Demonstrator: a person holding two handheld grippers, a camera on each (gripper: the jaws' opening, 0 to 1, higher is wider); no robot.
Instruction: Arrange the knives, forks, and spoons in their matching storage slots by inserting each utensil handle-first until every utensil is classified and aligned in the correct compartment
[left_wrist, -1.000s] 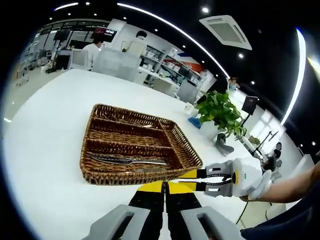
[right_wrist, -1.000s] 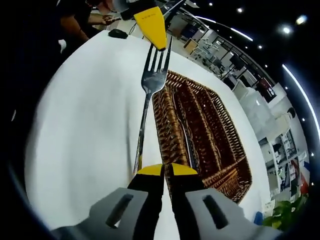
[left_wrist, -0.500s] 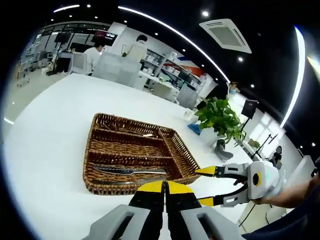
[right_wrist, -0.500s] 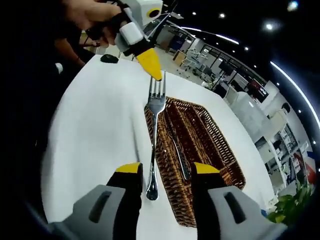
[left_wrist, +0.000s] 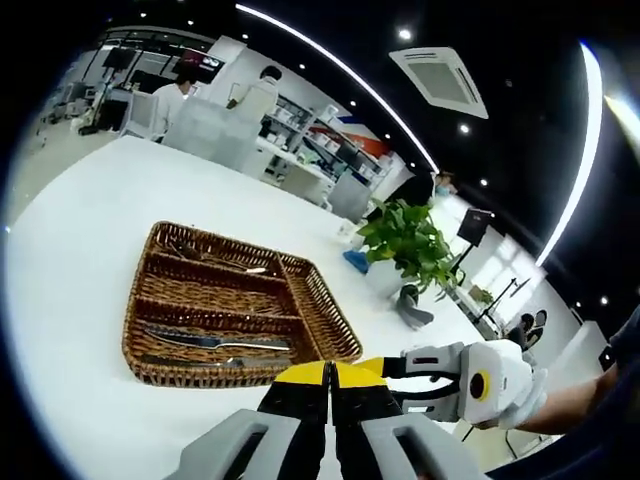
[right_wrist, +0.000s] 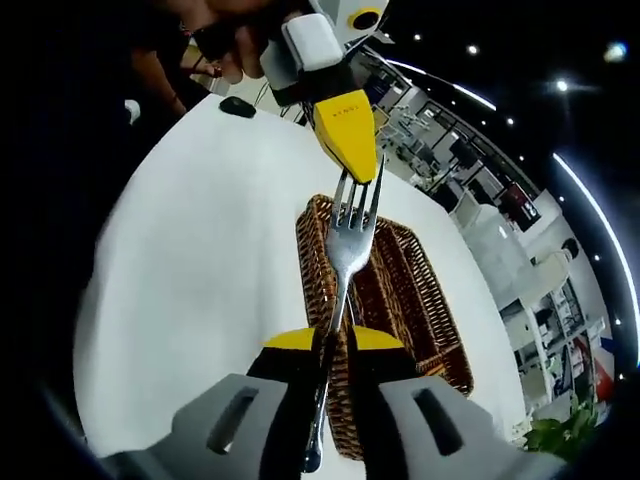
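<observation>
A silver fork (right_wrist: 350, 250) hangs in the air between both grippers, over the edge of the white table (right_wrist: 190, 260). My left gripper (right_wrist: 347, 130) grips its tines from above with yellow jaws pressed together. My right gripper (right_wrist: 331, 345) is shut on the handle, whose end pokes out below the jaws. In the left gripper view, my left gripper (left_wrist: 328, 375) is shut, and the right gripper (left_wrist: 385, 372) comes in from the right beside it. The compartmented wicker basket (left_wrist: 150, 290) holds a knife (left_wrist: 215, 340) in a near slot. The same basket (right_wrist: 410, 300) lies behind the fork.
A potted green plant (left_wrist: 405, 240) stands past the basket's far right corner. People sit at desks (left_wrist: 175, 95) beyond the table's far end. A small black object (right_wrist: 238, 106) lies near the table edge beside a person's hand (right_wrist: 225, 35).
Half a second ago my right gripper stood open around the fork handle; now it has shut on it. The left gripper and fork sit closer to the right camera.
</observation>
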